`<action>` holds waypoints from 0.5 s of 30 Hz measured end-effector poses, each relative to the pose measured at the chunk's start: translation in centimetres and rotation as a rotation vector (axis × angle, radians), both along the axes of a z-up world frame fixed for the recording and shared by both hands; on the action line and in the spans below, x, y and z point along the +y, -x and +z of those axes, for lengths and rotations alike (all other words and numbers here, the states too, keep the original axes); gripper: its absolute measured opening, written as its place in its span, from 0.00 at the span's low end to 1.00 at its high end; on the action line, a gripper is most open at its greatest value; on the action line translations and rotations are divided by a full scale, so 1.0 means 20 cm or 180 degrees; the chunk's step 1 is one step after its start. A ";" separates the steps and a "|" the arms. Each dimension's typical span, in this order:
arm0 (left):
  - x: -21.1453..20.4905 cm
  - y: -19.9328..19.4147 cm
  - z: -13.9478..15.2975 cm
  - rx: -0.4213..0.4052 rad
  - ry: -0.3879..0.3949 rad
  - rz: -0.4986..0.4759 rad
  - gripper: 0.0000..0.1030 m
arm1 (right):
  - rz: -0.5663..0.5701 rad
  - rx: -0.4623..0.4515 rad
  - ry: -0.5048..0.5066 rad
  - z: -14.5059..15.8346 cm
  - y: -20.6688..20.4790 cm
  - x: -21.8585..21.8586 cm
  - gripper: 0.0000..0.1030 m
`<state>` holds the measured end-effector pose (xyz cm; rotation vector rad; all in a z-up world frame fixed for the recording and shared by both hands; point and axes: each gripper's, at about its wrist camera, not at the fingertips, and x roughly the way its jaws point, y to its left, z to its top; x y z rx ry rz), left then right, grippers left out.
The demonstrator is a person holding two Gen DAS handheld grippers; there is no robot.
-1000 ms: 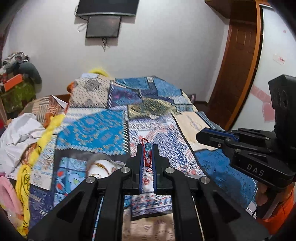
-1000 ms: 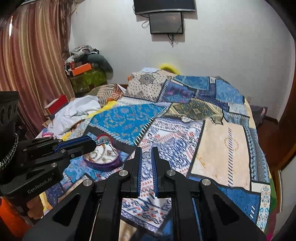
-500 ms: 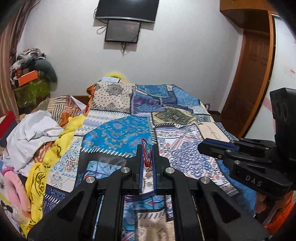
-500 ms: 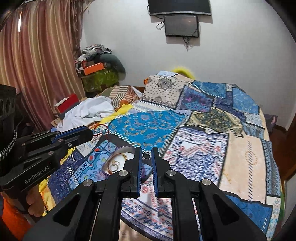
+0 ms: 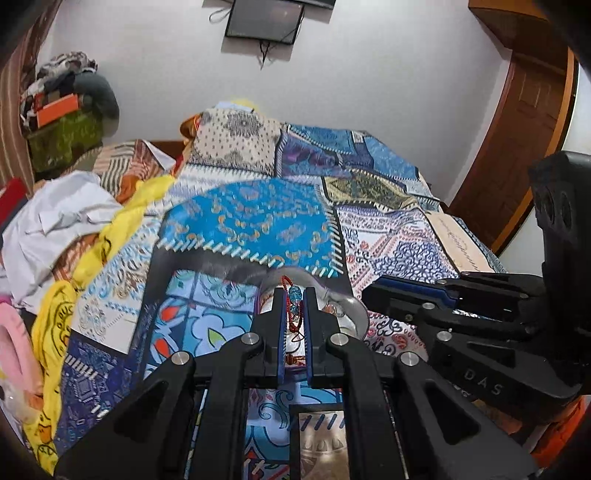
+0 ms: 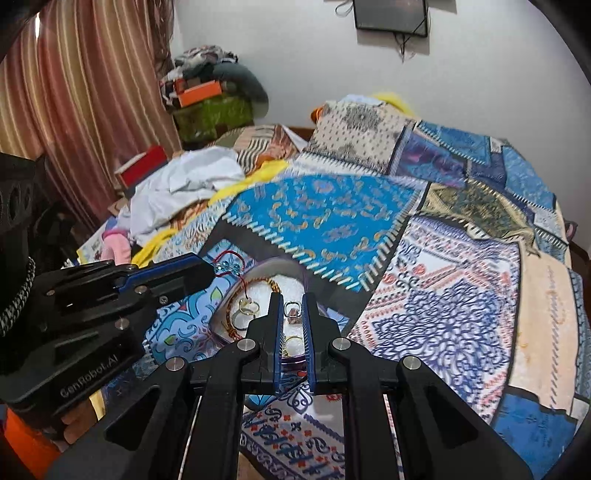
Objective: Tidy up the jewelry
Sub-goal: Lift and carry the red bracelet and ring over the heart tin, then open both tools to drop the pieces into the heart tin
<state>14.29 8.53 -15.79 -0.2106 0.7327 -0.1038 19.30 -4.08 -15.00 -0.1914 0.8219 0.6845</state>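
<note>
Patchwork cloth in blues, creams and purples, the bedspread [image 6: 461, 280], is seen covering the bed across both views. White and yellow laundry [image 5: 62, 221] is heaped along its left edge. A dark screen [image 5: 264, 18] is mounted on the white wall behind. On the bedspread, a shallow round jewelry dish [image 6: 255, 271] with a purple rim is placed directly beneath both tools; gold chains and rings [image 6: 245, 308] are lying in it. The left gripper [image 5: 294, 295] is held over the dish, its jaws clenched on a red beaded bracelet [image 5: 293, 297] with pale blue stones, which is hung between the blue-edged fingers and trails down toward the dish. In the right wrist view the same bracelet is seen at the left tool's tip, looped just above the dish rim. The right gripper [image 6: 293, 308] is closed on a small metal ring-like piece [image 6: 292, 309], pinched between its fingers above the dish interior.
</note>
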 end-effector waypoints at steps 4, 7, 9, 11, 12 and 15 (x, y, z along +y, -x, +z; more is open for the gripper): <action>0.00 -0.02 -0.05 0.0063 0.0055 -0.0031 0.06 | 0.0016 0.0122 0.0054 -0.06 -0.03 0.02 0.09; -0.01 -0.04 -0.08 0.0112 0.0056 -0.0063 0.06 | 0.0013 0.0218 0.0076 -0.10 -0.04 0.03 0.09; -0.02 -0.05 -0.10 0.0144 0.0059 -0.0094 0.06 | 0.0014 0.0258 0.0079 -0.12 -0.05 0.03 0.09; -0.03 -0.06 -0.12 0.0171 0.0053 -0.0114 0.06 | 0.0027 0.0284 0.0091 -0.13 -0.05 0.03 0.09; -0.04 -0.06 -0.12 0.0182 0.0052 -0.0119 0.06 | 0.0034 0.0294 0.0100 -0.13 -0.05 0.03 0.09; -0.04 -0.07 -0.13 0.0222 0.0032 -0.0113 0.06 | 0.0046 0.0316 0.0131 -0.15 -0.05 0.04 0.09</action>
